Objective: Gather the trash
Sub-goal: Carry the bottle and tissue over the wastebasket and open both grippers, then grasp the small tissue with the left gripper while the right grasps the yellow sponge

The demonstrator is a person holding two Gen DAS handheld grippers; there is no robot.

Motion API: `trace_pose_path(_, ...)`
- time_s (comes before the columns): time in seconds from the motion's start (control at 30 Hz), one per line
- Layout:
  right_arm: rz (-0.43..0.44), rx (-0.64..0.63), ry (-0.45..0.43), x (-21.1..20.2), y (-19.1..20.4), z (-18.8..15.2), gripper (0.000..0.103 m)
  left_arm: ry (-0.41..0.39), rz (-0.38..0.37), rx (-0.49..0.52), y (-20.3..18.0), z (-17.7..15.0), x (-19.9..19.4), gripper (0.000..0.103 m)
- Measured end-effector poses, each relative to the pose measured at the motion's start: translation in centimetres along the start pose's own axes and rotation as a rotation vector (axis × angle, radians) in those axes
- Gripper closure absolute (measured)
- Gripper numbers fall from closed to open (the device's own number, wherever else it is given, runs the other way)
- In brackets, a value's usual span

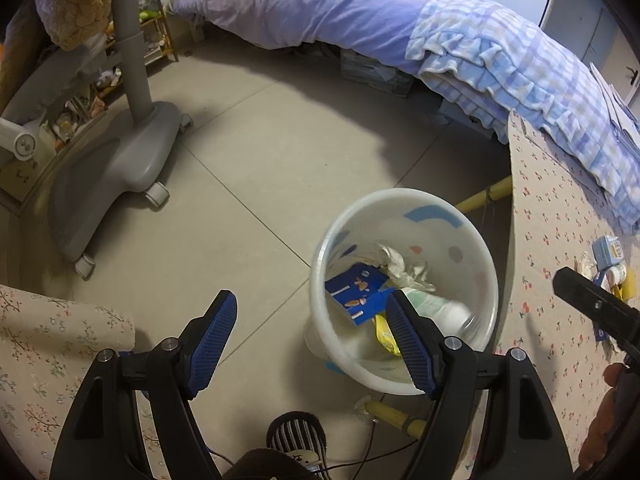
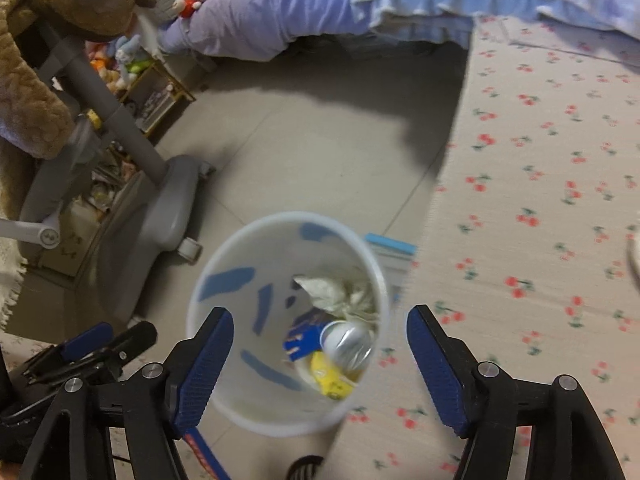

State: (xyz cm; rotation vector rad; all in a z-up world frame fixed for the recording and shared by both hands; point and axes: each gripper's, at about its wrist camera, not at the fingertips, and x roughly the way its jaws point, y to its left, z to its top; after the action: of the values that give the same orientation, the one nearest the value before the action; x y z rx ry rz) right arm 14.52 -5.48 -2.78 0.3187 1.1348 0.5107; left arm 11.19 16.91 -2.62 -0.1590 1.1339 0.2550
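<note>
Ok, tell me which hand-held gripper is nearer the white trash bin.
Right, though narrowly. The right hand-held gripper hangs open directly above the white trash bin, its mouth between the fingers. The left hand-held gripper is open too, offset over the floor, one finger overlapping the rim.

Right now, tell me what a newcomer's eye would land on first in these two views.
First, the white trash bin on the floor beside the cherry-print table, already holding crumpled tissue, a blue card and a yellow wrapper. Both the left tool and right tool hang open and empty above it. Behind, a purple-sheeted bed with a checked blue blanket fills the background.
</note>
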Motion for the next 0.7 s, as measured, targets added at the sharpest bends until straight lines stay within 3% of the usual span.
trace_pose_path(0.47,-0.151,0.060,-0.080,-8.5,-7.5,-0.6,0.021,-0.008,-0.057,0.064,-3.5,-0.8,-0.9,0.024)
trace_pose_path(0.67,-0.217,0.097,-0.109,-11.8,-10.8,-1.2,0.012,-0.014,-0.092,0.086,-6.2,-1.0,-1.4,0.023)
trace_pose_path(0.7,-0.228,0.107,-0.116,-12.3,-11.5,-1.2,0.010,-0.015,-0.098,0.093,-6.9,-1.0,-1.5,0.018)
